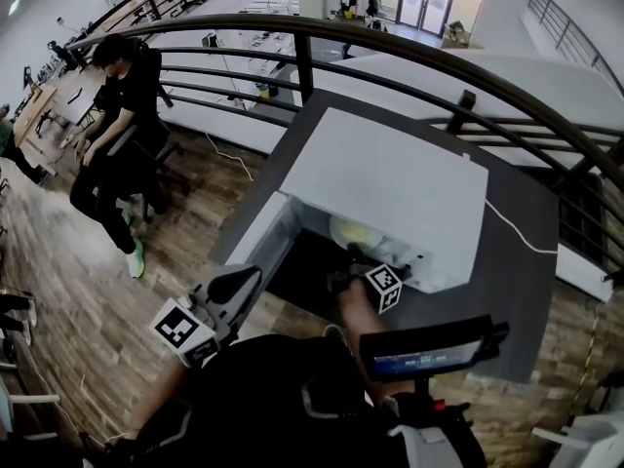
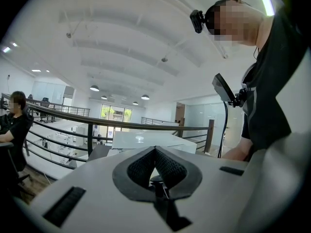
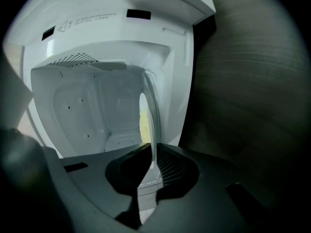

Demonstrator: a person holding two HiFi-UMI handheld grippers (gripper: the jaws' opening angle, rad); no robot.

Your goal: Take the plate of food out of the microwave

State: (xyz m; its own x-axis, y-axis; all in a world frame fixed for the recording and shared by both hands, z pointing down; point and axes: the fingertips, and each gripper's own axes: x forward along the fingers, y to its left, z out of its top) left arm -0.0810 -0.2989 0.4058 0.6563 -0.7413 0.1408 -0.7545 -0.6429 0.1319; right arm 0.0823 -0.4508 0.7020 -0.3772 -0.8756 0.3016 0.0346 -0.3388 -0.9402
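Observation:
A white microwave point(image 1: 390, 178) stands on a dark table point(image 1: 507, 271), its door point(image 1: 255, 240) swung open to the left. Inside lies a pale plate point(image 1: 353, 232) with yellow food. My right gripper point(image 1: 359, 261) reaches into the opening and is shut on the plate's near rim. In the right gripper view the plate point(image 3: 150, 113) shows edge-on, its rim pinched between the dark pads of the right gripper point(image 3: 153, 163), with yellow food point(image 3: 142, 123) behind it. My left gripper point(image 1: 244, 283) hangs shut and empty, left of the door, and it point(image 2: 155, 148) points over the microwave point(image 2: 146, 140).
A dark curved railing point(image 1: 390, 57) runs behind the table. A person point(image 1: 122, 96) sits on a chair at the left on the wood floor. A white cable point(image 1: 517, 234) crosses the table right of the microwave. A small screen point(image 1: 429, 351) sits at my chest.

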